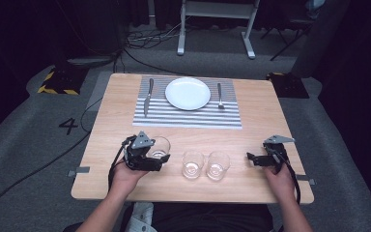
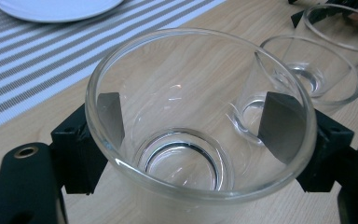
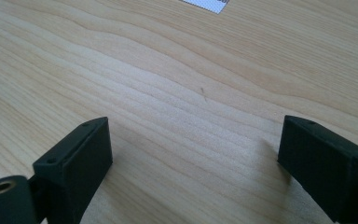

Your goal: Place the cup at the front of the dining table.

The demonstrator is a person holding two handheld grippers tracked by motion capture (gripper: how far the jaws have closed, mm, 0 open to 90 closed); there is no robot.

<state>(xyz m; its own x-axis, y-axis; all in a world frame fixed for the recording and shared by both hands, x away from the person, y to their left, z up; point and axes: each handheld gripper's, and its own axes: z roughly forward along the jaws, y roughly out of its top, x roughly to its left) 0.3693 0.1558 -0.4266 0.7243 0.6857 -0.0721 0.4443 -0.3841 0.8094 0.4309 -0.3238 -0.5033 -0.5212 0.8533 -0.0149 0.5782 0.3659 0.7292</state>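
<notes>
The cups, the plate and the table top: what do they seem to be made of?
The three cups look like clear glass: the wood grain shows through the nearest cup, and its rim glints. The plate looks like glossy white ceramic, though hard plastic would look alike. The table top shows pale wood grain with a matte finish; solid wood or laminate, I cannot tell.

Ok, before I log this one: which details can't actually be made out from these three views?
- Left gripper contact: in the left gripper view the pads flank the glass, seen through its wall; whether they press it is unclear.
- Glass contents: clear water would be too faint to tell in the high view.
- Knife and fork: too small in the high view for detail.
- Right gripper: jaws cut off at the bottom edge of the right gripper view.
</notes>
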